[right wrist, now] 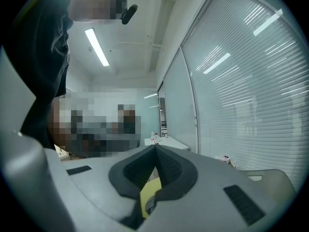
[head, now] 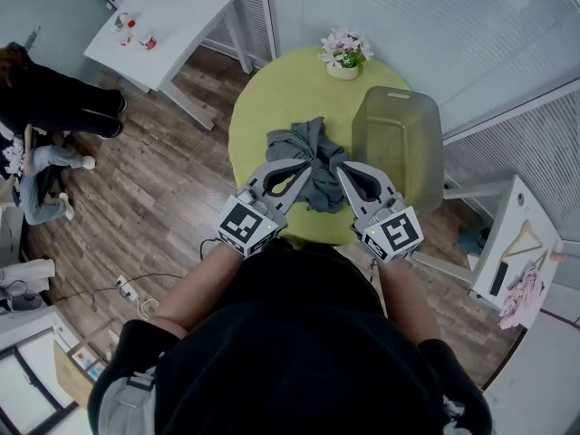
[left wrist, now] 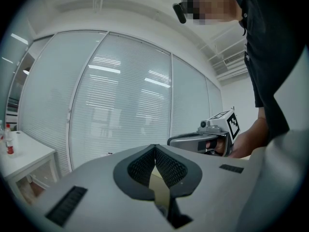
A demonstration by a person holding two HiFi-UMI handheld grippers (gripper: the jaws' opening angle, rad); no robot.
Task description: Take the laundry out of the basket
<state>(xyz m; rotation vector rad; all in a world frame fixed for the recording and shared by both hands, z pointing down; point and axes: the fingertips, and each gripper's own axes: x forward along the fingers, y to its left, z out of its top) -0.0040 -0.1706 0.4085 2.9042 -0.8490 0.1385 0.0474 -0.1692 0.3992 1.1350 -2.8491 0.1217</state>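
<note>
A dark grey garment [head: 313,148] lies crumpled on the round yellow-green table [head: 272,98]. To its right stands the translucent laundry basket [head: 399,143], and nothing shows inside it. My left gripper [head: 308,159] and right gripper [head: 341,169] hover over the table's near side, their tips pointing inward above the garment's near part. In the left gripper view the left gripper [left wrist: 155,147] has its pads together with nothing between them, and the right gripper [left wrist: 207,139] shows beside it in a hand. The right gripper [right wrist: 155,147] is likewise shut and empty in its own view.
A pot of flowers [head: 344,54] sits at the table's far edge. A white side table [head: 172,25] with small bottles stands far left, near a seated person [head: 54,102]. At the right, a white shelf [head: 507,243] holds a hanger and pink cloth. Blinds line the glass wall behind.
</note>
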